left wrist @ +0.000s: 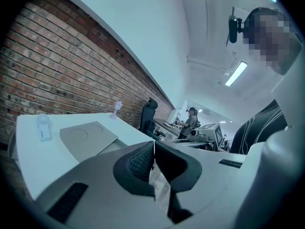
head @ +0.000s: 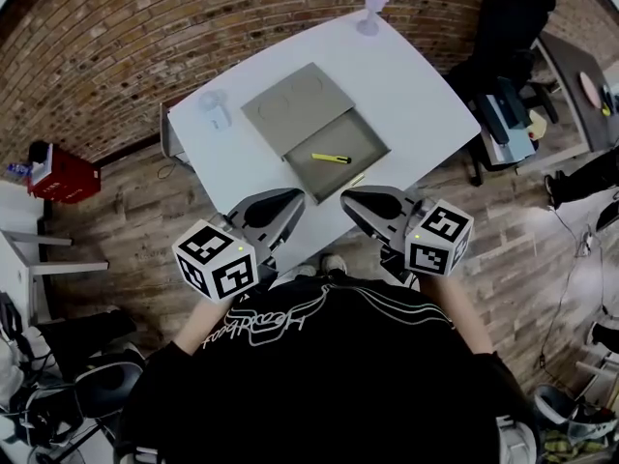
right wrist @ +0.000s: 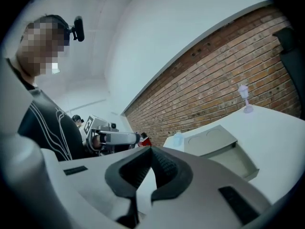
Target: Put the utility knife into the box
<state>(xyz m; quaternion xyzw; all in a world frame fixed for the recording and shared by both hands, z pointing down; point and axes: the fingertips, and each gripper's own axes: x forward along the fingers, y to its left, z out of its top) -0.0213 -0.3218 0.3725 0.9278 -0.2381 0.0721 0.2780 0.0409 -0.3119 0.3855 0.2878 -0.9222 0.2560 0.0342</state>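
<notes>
A yellow utility knife (head: 331, 158) lies inside the shallow grey box (head: 360, 135), whose lid (head: 295, 107) rests open behind it on the white table (head: 416, 95). Both grippers hang at the table's near edge, close to my chest and short of the box. My left gripper (head: 287, 204) is shut with nothing between its jaws, its pads meeting in the left gripper view (left wrist: 153, 150). My right gripper (head: 356, 201) is also shut and empty (right wrist: 151, 152). The box's lid (left wrist: 86, 136) and tray (right wrist: 236, 159) show beyond the jaws. The knife is hidden in both gripper views.
A small clear bottle (head: 215, 110) stands at the table's left end and a pale goblet-shaped thing (head: 372, 10) at the far corner. A black office chair (head: 508, 27) and desk stand to the right. A red crate (head: 60, 173) sits on the floor to the left.
</notes>
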